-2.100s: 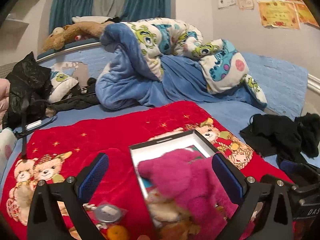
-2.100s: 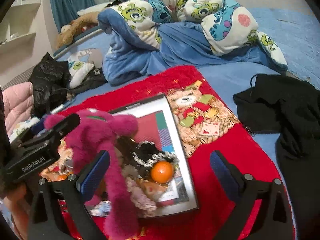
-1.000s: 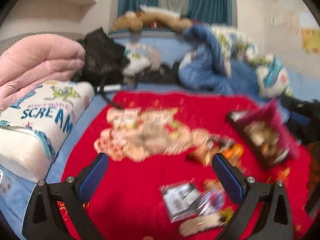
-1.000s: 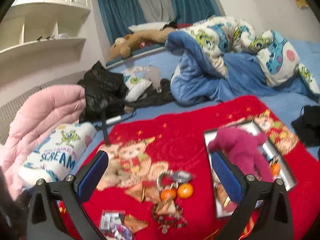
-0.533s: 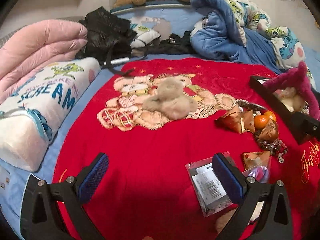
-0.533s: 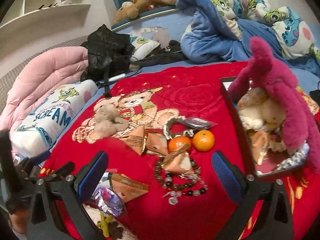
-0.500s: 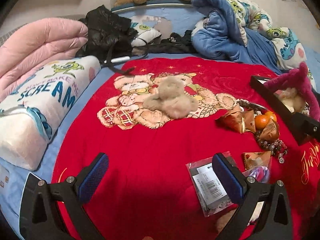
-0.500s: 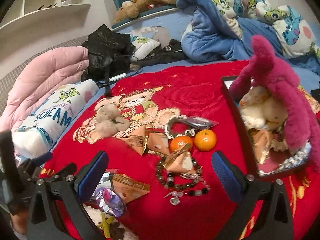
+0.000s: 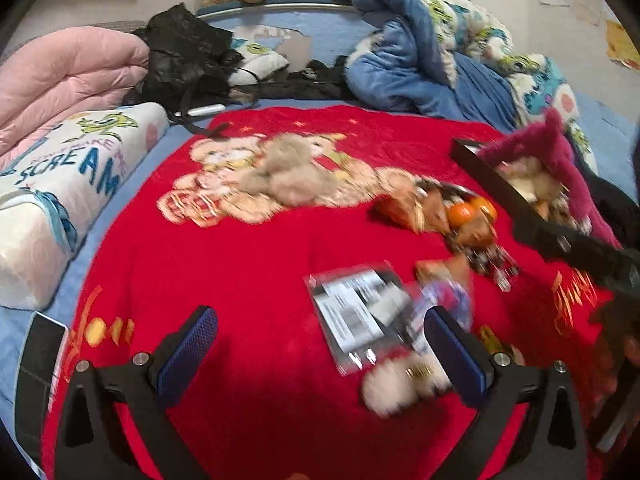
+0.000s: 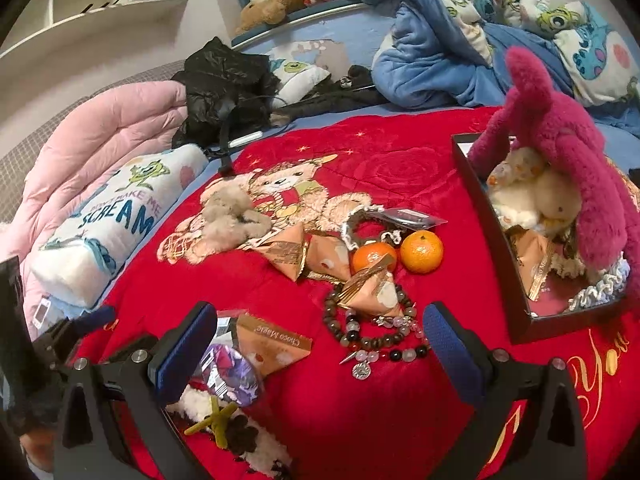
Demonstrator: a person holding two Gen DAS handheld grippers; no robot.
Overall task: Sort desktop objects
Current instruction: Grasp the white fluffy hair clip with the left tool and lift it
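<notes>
On the red blanket (image 10: pixel 400 168) lie two oranges (image 10: pixel 422 251), one bead bracelet (image 10: pixel 372 330), one small grey plush bear (image 10: pixel 232 220) and four gold triangular snack packets (image 10: pixel 286 254) in the open. One black box (image 10: pixel 492 248) holds one magenta plush toy (image 10: pixel 560 152), one cream plush (image 10: pixel 536 196) and a fifth gold packet. There are two grippers, one per view.
</notes>
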